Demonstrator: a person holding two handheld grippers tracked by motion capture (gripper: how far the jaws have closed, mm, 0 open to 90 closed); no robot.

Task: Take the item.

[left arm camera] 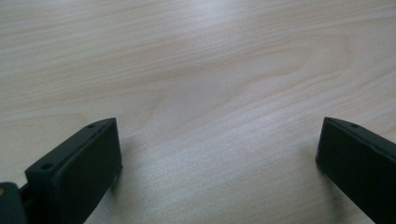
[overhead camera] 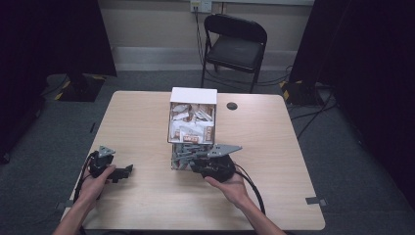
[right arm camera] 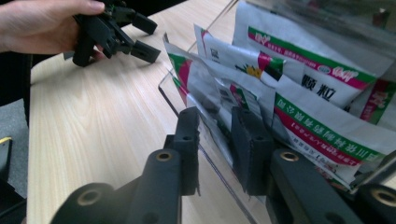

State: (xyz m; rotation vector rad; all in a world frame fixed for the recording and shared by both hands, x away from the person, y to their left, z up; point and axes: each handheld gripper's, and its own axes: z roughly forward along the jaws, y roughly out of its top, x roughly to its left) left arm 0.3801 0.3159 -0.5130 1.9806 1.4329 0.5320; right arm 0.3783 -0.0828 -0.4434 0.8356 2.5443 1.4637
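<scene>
At the centre of the high view, the right gripper [overhead camera: 188, 155] is reaching into the near end of a clear plastic box [overhead camera: 176, 161] of sachets [right arm camera: 322, 126]. In the right gripper view its jaws are straddling the box's transparent wall [right arm camera: 219, 163], one outside and one among the packets; I cannot tell whether the pads are pressing yet. To do this well, the inner jaw should be sliding behind a single sachet, not biting the wall. At lower left the left gripper [overhead camera: 122, 172] is resting open on the wooden table [left arm camera: 196, 70].
</scene>
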